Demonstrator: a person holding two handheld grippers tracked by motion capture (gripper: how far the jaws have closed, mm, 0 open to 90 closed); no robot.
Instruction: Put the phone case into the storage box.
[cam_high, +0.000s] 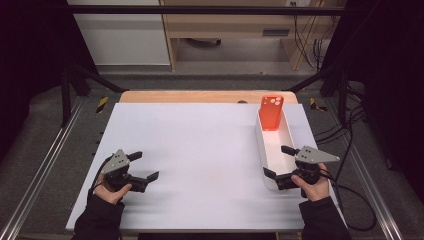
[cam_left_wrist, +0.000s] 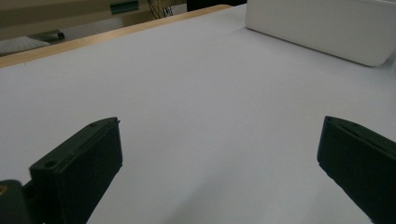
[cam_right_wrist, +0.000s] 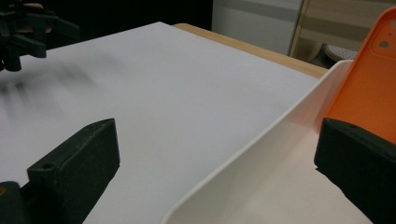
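Right tool (cam_high: 278, 161) hanging open, jaws straddling near-left wall of white tray (cam_high: 288, 134) at bench (cam_high: 200, 150) right edge. Orange phone case (cam_high: 271, 112) leaning upright at tray's far end. Left tool (cam_high: 143, 165) sitting open near left, wide bare bench between.

Both grippers' jaws wide apart

The bench (cam_high: 200, 150) has a smooth, matt white top with a bare wood edge at the upper middle of the frame. The white tray (cam_high: 272, 150) at right looks like smooth plastic with a faint sheen. The orange phone case (cam_high: 271, 112) looks matt, rubbery plastic. Both claws' jaws are matt black plastic.
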